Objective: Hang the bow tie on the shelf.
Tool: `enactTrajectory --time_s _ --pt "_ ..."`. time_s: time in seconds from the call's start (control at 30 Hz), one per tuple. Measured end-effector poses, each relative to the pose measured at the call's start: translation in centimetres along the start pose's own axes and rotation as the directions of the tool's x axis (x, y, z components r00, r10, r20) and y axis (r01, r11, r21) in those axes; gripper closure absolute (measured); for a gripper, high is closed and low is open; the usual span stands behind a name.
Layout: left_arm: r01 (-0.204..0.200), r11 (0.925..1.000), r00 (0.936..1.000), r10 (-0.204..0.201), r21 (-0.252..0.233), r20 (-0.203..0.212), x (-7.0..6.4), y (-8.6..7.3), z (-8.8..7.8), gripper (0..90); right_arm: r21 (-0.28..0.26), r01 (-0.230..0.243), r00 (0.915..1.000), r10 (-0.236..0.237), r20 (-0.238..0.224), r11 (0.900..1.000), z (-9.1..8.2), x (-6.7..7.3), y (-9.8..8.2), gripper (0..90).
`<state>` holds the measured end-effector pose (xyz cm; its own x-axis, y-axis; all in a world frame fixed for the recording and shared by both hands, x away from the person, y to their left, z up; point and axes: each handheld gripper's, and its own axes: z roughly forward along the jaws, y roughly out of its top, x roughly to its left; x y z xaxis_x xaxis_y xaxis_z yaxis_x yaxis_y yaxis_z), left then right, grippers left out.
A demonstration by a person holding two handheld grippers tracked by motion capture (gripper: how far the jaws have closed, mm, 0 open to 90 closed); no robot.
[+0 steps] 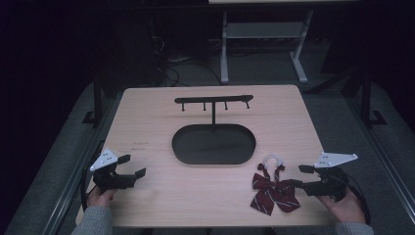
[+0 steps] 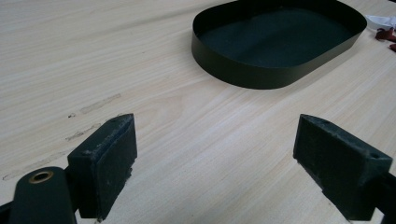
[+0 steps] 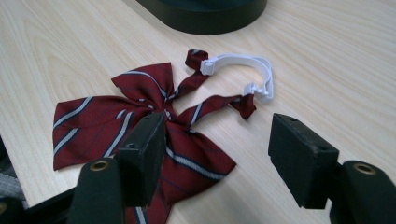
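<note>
R gripper (image 3: pixel 215 154) jaws wide, empty, aimed at dark-red striped fabric bow tie w/ white plastic clasp (image 1: pixel 272 188), lower right of high view, prob. lining up grab | L gripper (image 2: pixel 215 163) wide, empty, lower left | black oval metal tray-stand (image 1: pixel 214 144) centre, likely hang spot

Left gripper (image 1: pixel 132 165) sits low at the near left, jaws spread wide with nothing between them, a hand (image 1: pixel 100 197) gripping it from behind, grey sleeve showing. Right gripper (image 1: pixel 299 176) is held low at the near right, jaws wide apart too, pointing inward toward the left one, the right hand (image 1: pixel 346 205) cupping it underneath.
</note>
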<state>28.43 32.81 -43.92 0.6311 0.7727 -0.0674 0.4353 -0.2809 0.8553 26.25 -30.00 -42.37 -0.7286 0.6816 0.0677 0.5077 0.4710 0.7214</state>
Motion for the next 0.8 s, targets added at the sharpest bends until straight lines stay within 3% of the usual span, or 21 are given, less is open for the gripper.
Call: enactTrajectory --time_s 0.2,0.8 --pt "0.005 1.0 1.0 -0.005 -0.002 0.001 0.0 0.0 0.0 13.0 0.035 0.031 0.9995 -0.03 -0.01 0.999 0.6 -0.1 1.5 39.0" --pt "0.013 0.9999 0.9999 -0.013 -0.004 0.001 0.0 0.0 0.1 13.0 0.118 0.033 0.999 -0.029 -0.035 0.992 3.0 -1.8 4.7 42.6"
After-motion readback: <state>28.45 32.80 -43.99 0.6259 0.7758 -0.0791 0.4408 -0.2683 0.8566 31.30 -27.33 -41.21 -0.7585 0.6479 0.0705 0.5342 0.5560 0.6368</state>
